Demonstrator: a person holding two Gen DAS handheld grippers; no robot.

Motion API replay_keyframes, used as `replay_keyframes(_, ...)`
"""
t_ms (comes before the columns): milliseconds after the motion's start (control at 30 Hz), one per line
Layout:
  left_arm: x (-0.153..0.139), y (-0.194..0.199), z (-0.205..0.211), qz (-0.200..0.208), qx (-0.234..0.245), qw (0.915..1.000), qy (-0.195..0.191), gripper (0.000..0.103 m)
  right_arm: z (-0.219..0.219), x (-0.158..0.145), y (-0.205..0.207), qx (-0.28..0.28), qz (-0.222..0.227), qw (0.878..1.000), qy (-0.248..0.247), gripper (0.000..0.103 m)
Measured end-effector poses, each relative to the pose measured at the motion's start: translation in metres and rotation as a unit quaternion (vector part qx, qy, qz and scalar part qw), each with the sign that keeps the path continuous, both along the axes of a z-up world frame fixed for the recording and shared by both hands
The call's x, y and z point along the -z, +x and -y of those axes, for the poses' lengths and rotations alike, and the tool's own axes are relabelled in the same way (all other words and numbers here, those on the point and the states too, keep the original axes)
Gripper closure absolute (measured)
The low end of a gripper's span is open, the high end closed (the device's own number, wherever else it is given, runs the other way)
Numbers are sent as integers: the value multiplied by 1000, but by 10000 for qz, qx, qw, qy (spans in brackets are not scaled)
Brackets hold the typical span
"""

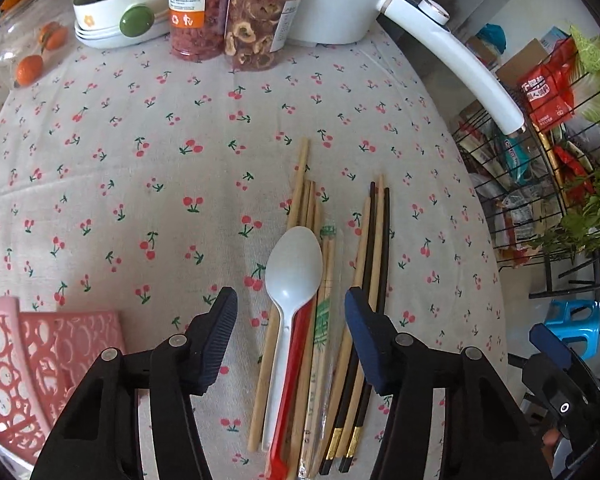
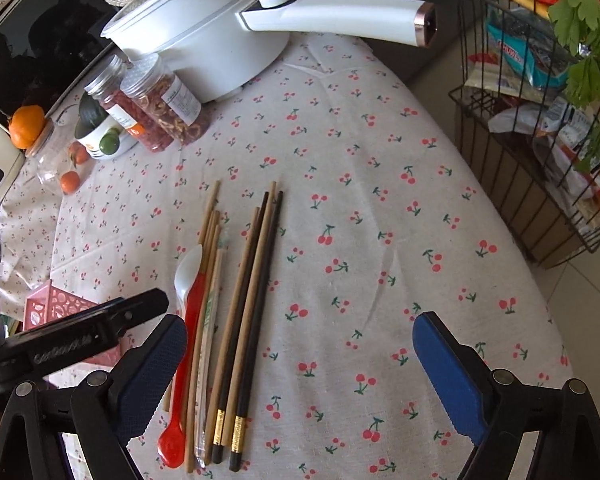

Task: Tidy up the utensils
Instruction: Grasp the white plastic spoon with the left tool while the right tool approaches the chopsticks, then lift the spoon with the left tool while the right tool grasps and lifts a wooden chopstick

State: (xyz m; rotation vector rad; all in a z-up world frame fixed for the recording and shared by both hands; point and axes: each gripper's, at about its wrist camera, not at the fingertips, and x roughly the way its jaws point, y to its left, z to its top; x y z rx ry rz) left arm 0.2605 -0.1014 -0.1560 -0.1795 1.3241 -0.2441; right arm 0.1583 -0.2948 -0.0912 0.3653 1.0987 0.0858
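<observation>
A white plastic spoon (image 1: 290,280) lies on top of a red spoon (image 1: 290,380) and several bamboo chopsticks (image 1: 300,192) on the cherry-print tablecloth. A wrapped pair of chopsticks (image 1: 320,344) lies beside them, and black chopsticks (image 1: 382,248) lie to the right. My left gripper (image 1: 292,308) is open, its fingers either side of the white spoon's neck, just above the pile. My right gripper (image 2: 300,344) is open and empty, above bare cloth right of the black chopsticks (image 2: 260,280). The red spoon (image 2: 186,360) and white spoon (image 2: 188,268) show there too.
A pink perforated basket (image 1: 28,364) stands at the front left. At the back stand a white pot (image 2: 196,32) with a long handle, two jars (image 1: 220,12), a bowl (image 1: 116,16) and small oranges (image 1: 30,68). A wire rack (image 2: 540,140) of packets stands off the table's right edge.
</observation>
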Motion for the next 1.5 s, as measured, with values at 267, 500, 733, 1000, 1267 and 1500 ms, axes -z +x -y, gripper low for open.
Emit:
replay_keyframes(267, 24, 23, 7, -303, -84, 9995, -28, 65, 12, 15, 11, 113, -236, 9997, -9, 8)
replay_keyframes(500, 11, 15, 0, -47, -68, 9997, -215, 66, 8, 18, 14, 74, -273, 9996, -38, 8)
replay_keyframes(733, -50, -29, -26, 805, 84, 9958, -437, 66, -1, 24, 19, 103, -327, 9994, -46, 8)
replay_keyframes(1000, -100, -92, -74, 1515, 60, 9860, -689, 66, -33, 39, 23, -257, -537, 9974, 398, 30)
replay_keyframes(1267, -116, -136, -118, 1927, -139, 9784, -740, 66, -102, 46, 25, -1218, -624, 9894, 491, 69)
replay_keyframes(1500, -136, -146, -149, 2257, -326, 9688, -975, 66, -105, 47, 82, -848, -408, 9939, 567, 77)
